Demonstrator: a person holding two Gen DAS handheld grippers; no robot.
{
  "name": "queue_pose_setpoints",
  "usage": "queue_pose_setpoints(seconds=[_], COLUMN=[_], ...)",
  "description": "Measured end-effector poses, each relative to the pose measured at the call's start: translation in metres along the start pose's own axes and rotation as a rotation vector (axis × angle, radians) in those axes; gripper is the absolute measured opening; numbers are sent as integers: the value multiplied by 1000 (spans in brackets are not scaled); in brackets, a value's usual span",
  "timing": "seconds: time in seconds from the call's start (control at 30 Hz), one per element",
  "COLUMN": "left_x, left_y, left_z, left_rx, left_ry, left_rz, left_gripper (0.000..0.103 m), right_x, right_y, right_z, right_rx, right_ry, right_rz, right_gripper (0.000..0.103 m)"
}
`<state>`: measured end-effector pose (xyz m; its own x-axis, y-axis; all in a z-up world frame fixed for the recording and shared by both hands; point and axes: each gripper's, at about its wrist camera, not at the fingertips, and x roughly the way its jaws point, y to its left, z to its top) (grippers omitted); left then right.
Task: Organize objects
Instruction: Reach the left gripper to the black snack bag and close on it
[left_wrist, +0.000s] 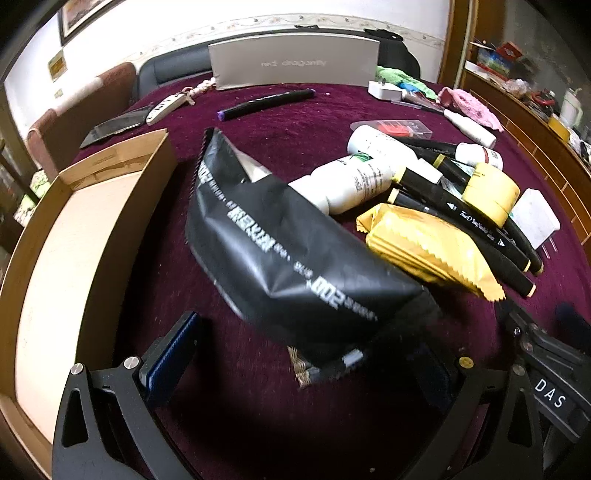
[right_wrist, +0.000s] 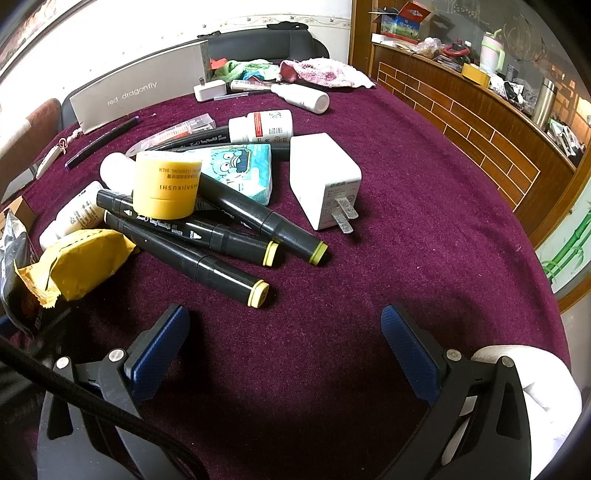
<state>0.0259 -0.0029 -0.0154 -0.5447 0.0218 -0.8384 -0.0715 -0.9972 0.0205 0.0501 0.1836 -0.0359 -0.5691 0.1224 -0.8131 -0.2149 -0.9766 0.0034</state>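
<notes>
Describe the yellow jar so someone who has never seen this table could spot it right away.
On the maroon velvet tablecloth, find the cluttered pile of black markers. The short round yellow plastic jar sits on top of them, the only cylinder there with a seam near its base.

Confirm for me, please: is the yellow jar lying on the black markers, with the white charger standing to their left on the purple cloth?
Not quite: the white charger stands right of the black markers, not left, as the right wrist view shows. The yellow jar does lie on them, on the purple cloth.
</notes>
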Motion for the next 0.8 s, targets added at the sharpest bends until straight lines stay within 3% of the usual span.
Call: queue_pose_setpoints(seconds=[0.13,0.33,0.57,0.7,0.8], left_x=[-3,-5,-8,-7,-11], left_y=[-1,3,0,3,8], left_z=[-4,-8,-12,-9,-13], left_rx=[-30,-2,-30,41,95], left_ry=[-7,21,-2,49,81], left_rz=[26,-15,14,-32,-77], left_gripper=[102,101,102,102,101], right_x=[0,0,1,2,-1], right_y=[0,1,2,1,-9], right_z=[0,0,4,3,3], right_rx=[-1,0,-2,-7,-70], right_ry=[0,0,0,4,39], right_rz=[-1,0,-4,7,87], right_gripper=[103,103,103,103,103])
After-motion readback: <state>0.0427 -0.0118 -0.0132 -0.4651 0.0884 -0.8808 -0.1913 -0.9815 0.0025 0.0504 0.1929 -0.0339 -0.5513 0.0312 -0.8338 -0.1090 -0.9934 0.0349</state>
